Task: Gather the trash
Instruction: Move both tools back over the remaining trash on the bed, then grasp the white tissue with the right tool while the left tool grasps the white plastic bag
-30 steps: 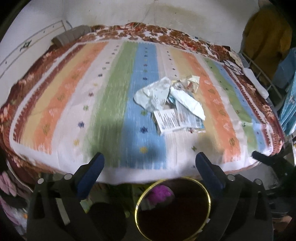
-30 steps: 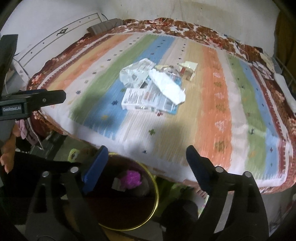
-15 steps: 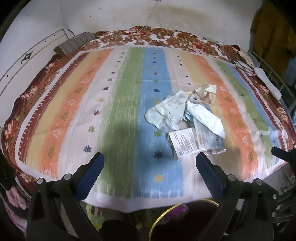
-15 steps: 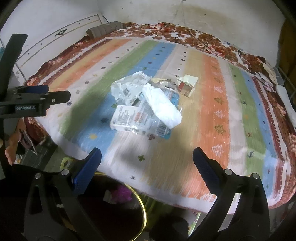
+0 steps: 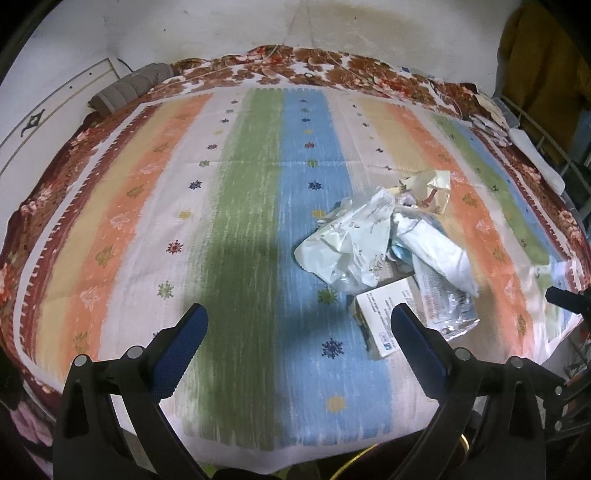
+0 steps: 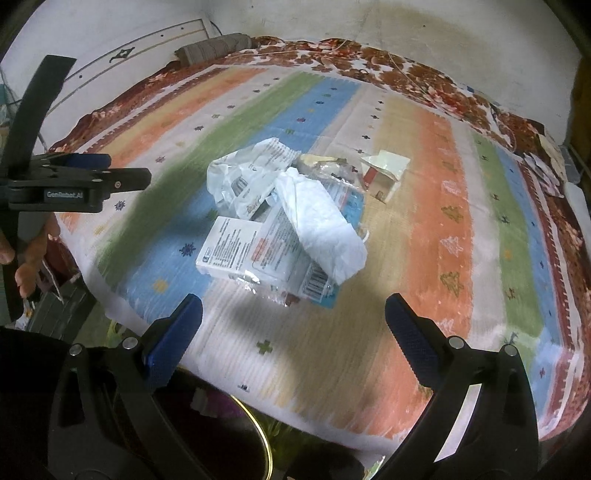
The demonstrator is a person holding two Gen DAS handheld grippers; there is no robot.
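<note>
We held both the left gripper point(image 5: 297, 328) and right gripper point(image 6: 293, 317) wide open and empty, the trash point(image 6: 280, 218) heaped on the bed point(image 6: 443, 206) just ahead of the right jaws, ready for grabbing.

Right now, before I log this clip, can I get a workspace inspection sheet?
Surface: striped multicolour bedspread on a bed.
Job's things: trash heap of a crumpled white plastic bag, white printed carton, white crumpled paper wrap and small cream torn box; a gold-rimmed dark bin stands below the bed edge.
Clutter: grey rolled cloth at the far corner.
Grippers: left gripper and right gripper both open, empty, short of the heap.
Cables: thin cord near the head end.
Surroundings: stained white wall.
</note>
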